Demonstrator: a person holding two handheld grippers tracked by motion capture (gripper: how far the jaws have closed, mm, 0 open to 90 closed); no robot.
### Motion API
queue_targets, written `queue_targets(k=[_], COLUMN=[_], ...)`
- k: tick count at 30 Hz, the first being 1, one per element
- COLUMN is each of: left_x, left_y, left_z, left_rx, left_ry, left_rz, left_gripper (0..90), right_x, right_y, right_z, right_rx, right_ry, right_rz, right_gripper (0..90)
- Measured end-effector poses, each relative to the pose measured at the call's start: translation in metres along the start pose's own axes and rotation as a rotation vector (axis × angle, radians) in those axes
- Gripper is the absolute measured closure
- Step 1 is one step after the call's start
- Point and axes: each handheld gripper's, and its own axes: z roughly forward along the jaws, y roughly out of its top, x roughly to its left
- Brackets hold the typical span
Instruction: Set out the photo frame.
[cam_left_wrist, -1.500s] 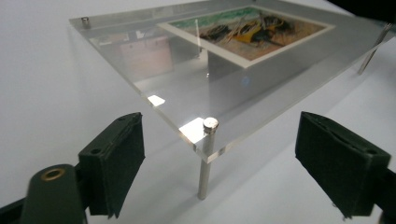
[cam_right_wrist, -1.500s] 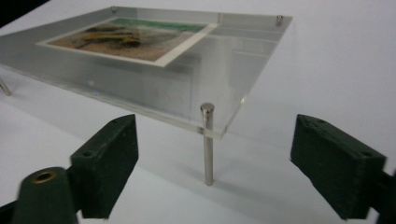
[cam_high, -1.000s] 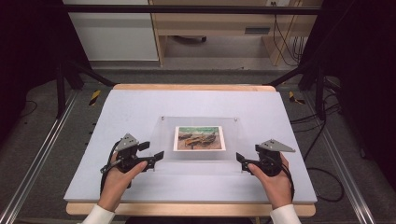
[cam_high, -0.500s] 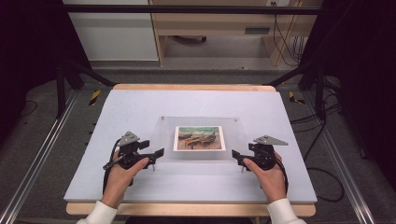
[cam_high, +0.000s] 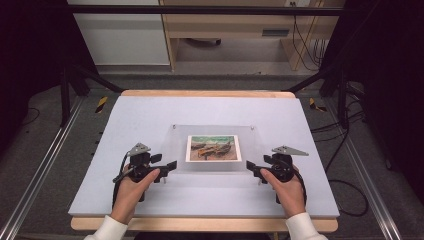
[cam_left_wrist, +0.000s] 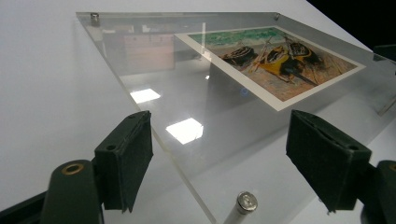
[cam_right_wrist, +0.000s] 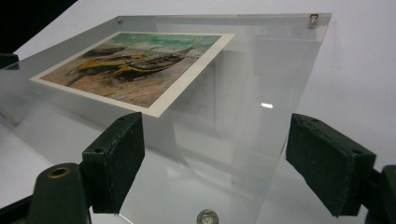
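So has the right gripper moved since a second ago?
Yes. In the high view the right gripper has shifted left, closing in on the clear frame's near right corner; the frame itself has stayed put.

a clear, rectangular acrylic picture frame (cam_high: 212, 148) lies flat near the middle of the white table top, its long sides running across. small silver standoff bolts (cam_left_wrist: 246, 201) sit at its corners. sandwiched inside, right of centre, is a white-bordered print (cam_high: 213, 148) of dark and yellow boats on a sandy beach under a green sky. its glossy surface mirrors ceiling lights.
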Motion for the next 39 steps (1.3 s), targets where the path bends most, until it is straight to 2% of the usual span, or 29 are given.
queue_targets(k=[7, 12, 17, 29, 35, 39], left_x=[0.0029, 0.0053, 0.0071, 0.0072, 0.0075, 0.0078], left_y=[-0.0005, -0.0011, -0.0018, -0.0015, -0.0013, -0.0012], left_z=[0.0033, 0.0041, 0.0046, 0.0043, 0.0036, 0.0035], left_rx=[-0.002, 0.005, 0.016, 0.024, 0.033, 0.034], left_ry=[-0.011, -0.029, -0.043, -0.047, -0.055, -0.057], left_rz=[-0.024, -0.062, -0.085, -0.089, -0.091, -0.092], left_gripper=[20.9, 20.2, 19.0, 18.3, 17.6, 17.6], right_x=[-0.0024, -0.0035, -0.0038, -0.0046, -0.0043, -0.0054], right_y=[-0.0014, -0.0022, -0.0024, -0.0027, -0.0037, -0.0021], right_z=[0.0011, 0.0027, 0.0029, 0.0011, 0.0004, 0.0001], right_rx=[0.011, 0.023, 0.029, 0.041, 0.060, 0.059], right_ry=[0.019, 0.035, 0.041, 0.053, 0.089, 0.074], right_rz=[0.054, 0.099, 0.105, 0.112, 0.133, 0.134], right_gripper=[18.1, 15.9, 15.1, 15.2, 15.5, 16.8])
